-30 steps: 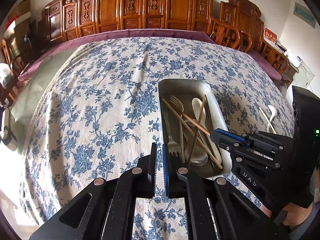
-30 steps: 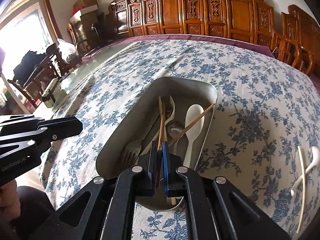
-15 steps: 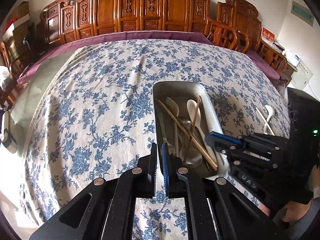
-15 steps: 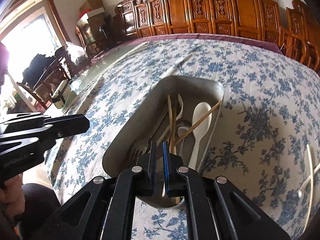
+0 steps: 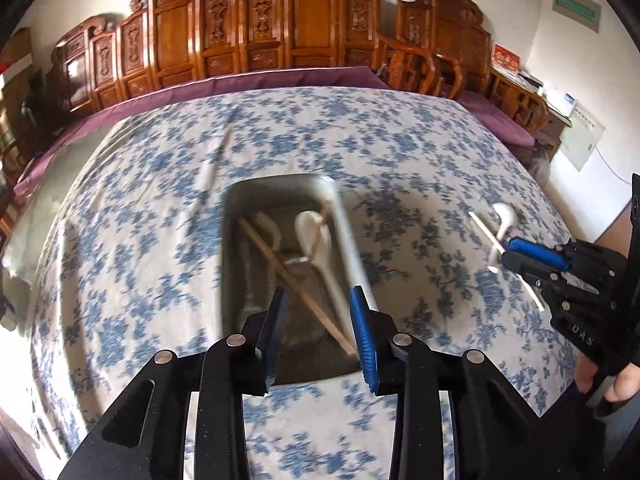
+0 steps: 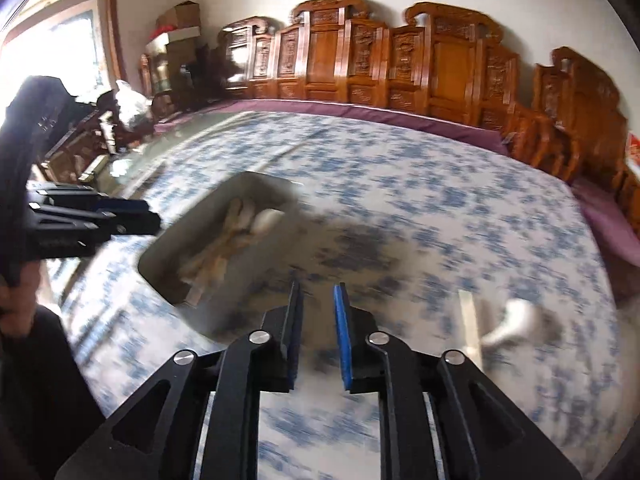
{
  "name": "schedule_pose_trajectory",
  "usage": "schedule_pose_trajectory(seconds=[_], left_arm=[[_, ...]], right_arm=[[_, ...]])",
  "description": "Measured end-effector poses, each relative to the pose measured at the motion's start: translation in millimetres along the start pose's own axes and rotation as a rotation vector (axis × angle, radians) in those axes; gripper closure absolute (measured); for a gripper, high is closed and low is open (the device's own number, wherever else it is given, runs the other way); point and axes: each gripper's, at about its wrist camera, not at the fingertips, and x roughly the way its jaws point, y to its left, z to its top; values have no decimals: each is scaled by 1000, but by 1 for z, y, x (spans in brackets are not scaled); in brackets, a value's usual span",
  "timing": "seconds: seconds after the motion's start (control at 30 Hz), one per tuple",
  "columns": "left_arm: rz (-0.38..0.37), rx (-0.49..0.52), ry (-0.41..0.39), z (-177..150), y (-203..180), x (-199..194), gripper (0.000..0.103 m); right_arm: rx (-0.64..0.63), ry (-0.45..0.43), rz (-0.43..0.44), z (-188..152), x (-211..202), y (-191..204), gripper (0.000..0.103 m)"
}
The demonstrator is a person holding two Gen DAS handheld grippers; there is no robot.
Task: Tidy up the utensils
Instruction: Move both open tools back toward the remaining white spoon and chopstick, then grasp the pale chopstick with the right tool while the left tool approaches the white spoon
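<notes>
Metal tray point(image 5: 236, 240) holding chopsticks point(image 5: 296, 276) and white spoon point(image 5: 316, 240), left gripper point(image 5: 318, 332), right gripper point(image 6: 318, 334) both opening, empty.

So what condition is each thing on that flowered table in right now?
Rectangular metal tray: flat on the cloth, holding utensils.
Brown wooden chopsticks: lying crossed in the tray.
White plastic spoon: loose on the cloth, outside the tray.
Left tool: opening, nothing between its pads.
Right tool: opening, nothing between its pads.
</notes>
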Motion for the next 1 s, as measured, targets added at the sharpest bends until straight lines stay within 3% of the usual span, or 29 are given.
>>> schedule_pose_trajectory(seconds=[0.17,0.37,0.57,0.8,1.0], left_arm=[[-28,45,3,8,-33,10,61],[-54,89,14,13,-65,24,55],[-92,109,37,18,-92,43,55],[-120,155,74,18,-124,71,55],[-134,162,97,11,-136,82,55]], right_arm=[[68,-17,-83,-20,-12,-50,75],[153,0,-132,-44,-8,-92,70],[153,56,-187,-55,7,-114,70],[208,109,-173,-67,14,-135,70],[163,163,-122,-69,31,-122,70]])
